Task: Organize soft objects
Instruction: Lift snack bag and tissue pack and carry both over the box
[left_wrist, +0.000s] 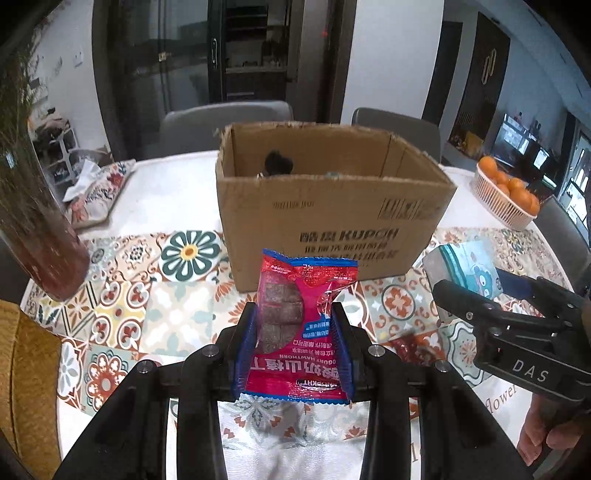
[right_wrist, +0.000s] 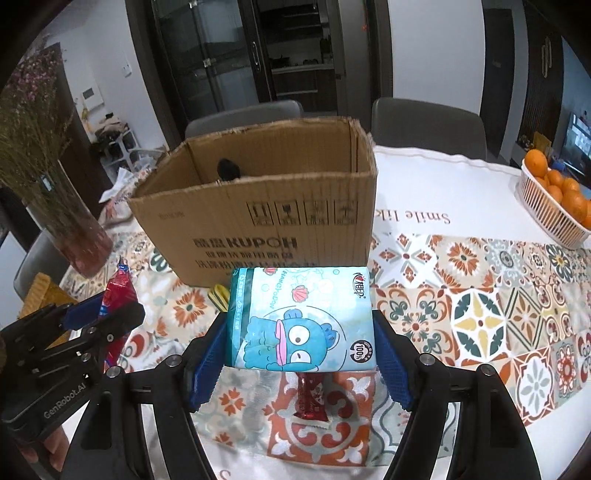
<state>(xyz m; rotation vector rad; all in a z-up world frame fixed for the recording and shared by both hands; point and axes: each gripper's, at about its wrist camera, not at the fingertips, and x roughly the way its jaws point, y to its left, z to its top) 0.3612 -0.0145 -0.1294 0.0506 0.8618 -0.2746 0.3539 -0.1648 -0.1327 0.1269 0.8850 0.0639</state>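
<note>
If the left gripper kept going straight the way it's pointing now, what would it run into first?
Most likely the near wall of the cardboard box. The left gripper, shut on the red snack packet, aims at that wall below its rim, with only patterned tablecloth between. Depth is unclear, so it might meet the cloth first.

The right gripper (right_wrist: 301, 354) holds a soft, light blue pack of tissues with a blue cartoon fish on it (right_wrist: 301, 317), squeezed between its two blue pads (right_wrist: 207, 365) above the table with the flower-tile cloth (right_wrist: 480, 317). Behind the pack stands an open brown cardboard box (right_wrist: 266, 210) with something small and black (right_wrist: 228, 169) inside, and under the pack a dark red snack wrapper (right_wrist: 312, 397) lies flat on the cloth. At the left the left gripper (right_wrist: 99, 317) holds a shiny red snack bag (right_wrist: 118, 291), and at the far right is a white basket of oranges (right_wrist: 554, 206).
</note>
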